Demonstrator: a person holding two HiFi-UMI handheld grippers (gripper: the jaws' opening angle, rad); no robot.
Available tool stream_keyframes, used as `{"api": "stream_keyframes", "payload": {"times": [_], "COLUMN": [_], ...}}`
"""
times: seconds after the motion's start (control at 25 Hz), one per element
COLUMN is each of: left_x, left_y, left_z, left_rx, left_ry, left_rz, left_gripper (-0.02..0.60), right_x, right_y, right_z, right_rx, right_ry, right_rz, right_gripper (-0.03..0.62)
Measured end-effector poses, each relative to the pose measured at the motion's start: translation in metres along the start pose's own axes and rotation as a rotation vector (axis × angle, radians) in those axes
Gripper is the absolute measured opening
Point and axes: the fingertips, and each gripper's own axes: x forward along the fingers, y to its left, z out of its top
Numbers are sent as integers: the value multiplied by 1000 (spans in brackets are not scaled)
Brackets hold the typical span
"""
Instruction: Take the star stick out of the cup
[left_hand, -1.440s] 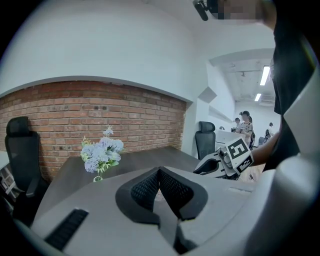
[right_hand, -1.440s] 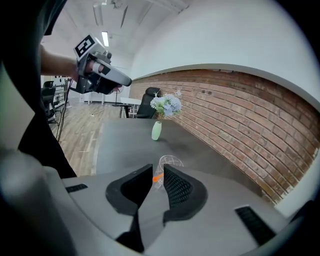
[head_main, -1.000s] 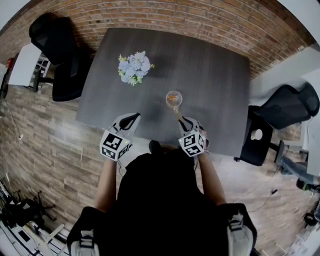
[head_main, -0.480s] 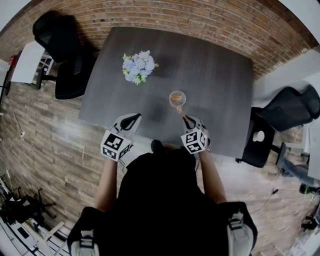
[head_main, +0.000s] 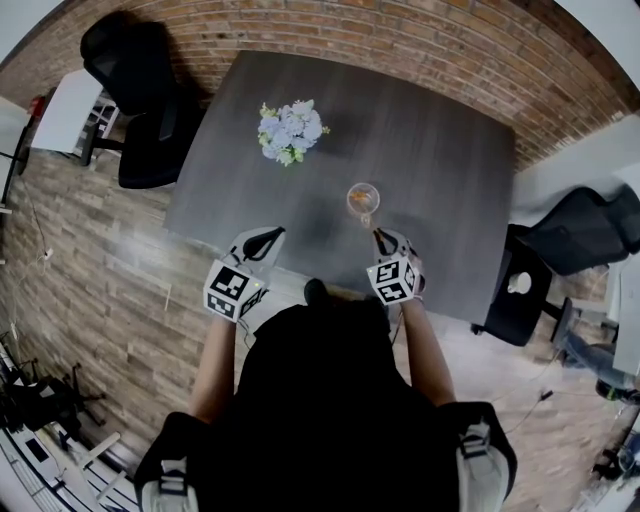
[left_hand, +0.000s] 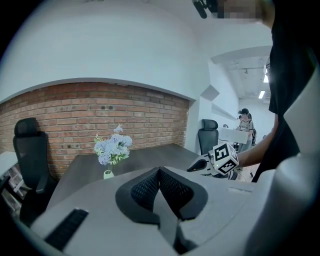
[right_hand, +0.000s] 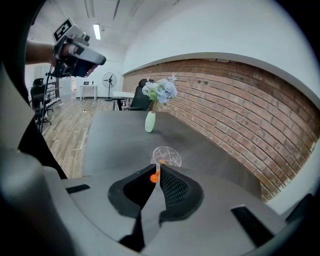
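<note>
The thin orange star stick (right_hand: 155, 173) leans out of the clear round plastic cup (right_hand: 167, 156), its long axis slanting from the cup back towards the near edge of the dark grey wooden table (head_main: 430, 150). The right gripper (right_hand: 157, 169) has its jaws pinched on the stick's near end. The left gripper (left_hand: 159, 170) hangs at the near left, jaws together and empty. A pale blue flower bunch (head_main: 292, 131) stands far left.

Clear cup (head_main: 363, 198) upright on dark table (head_main: 440, 180) near its front edge, thin orange star stick (right_hand: 154, 176) slanting out of it, near end pinched in right gripper (right_hand: 157, 168)
</note>
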Motion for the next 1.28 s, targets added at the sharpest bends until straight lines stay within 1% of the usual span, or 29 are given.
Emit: {"api": "stream_keyframes", "payload": {"times": [0.32,0.68,0.92,1.28], "left_x": [-9,-7,-10,-7], "left_y": [1,-13,-24,-46], "left_z": [-1,-3,-2,-3], "left_rx": [-8,-3,-19,-54], "left_ry": [-2,4,-2,-24], "left_rz": [20,28,41,74], "left_gripper": [2,2,2,2], "right_x": [0,-4,-16,-35], "right_y": [-7,-9,-9,-8], "right_z": [5,5,5,7], "right_rx": [-17,-28,-48,-142], "right_ry": [1,-16,-24,-52], "right_rz": [-15,4,12,30], "right_gripper": [15,14,14,14]}}
